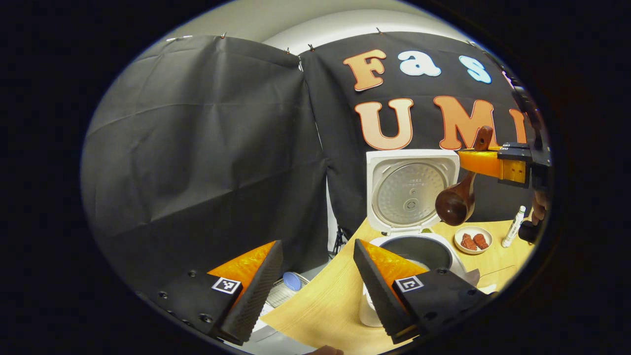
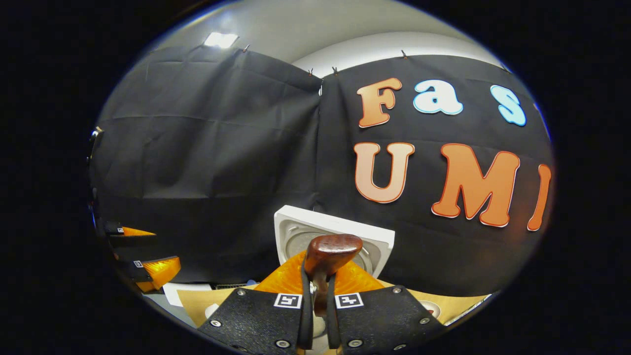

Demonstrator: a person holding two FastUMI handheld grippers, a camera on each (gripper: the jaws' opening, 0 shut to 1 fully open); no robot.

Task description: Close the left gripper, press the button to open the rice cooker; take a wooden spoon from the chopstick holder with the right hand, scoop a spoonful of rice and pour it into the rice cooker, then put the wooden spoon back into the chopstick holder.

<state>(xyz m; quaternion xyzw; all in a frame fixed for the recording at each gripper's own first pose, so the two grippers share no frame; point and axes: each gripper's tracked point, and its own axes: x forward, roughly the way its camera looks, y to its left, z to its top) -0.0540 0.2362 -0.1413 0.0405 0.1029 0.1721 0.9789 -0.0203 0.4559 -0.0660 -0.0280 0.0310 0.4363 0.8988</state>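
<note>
**Inspector:** Right gripper (image 2: pixel 315 308) is clamped on the wooden spoon (image 1: pixel 461 190), both fingers pressing the handle just below its rounded end. Left gripper (image 1: pixel 318 291) stands with its jaws wide apart, holding nothing, low in front of the rice cooker (image 1: pixel 419 246).

**Clerk:** Where is the spoon?

**Inspector:** In the air, up beside the raised cooker lid (image 1: pixel 413 192) and above the surface (image 1: pixel 330 305), well clear of the open pot. The long axis runs steeply, near upright with a slight lean: handle end up, bowl down. In the left gripper view the bowl appears to face partly toward the cooker; whether any rice sits in it cannot be told (the bowl's inside is dark and turned away).

**Clerk:** Risks?

**Inspector:** Three, in my judgement. First, the hold is near the very tip of the handle, so the long spoon below could swing or twist between the fingers on a quick move. Second, a bowl hanging this steeply would shed rice onto the surface. Third, the bowl hangs close to the lid's edge and above a small dish (image 1: pixel 473 240); a careless sweep could knock either.
</note>
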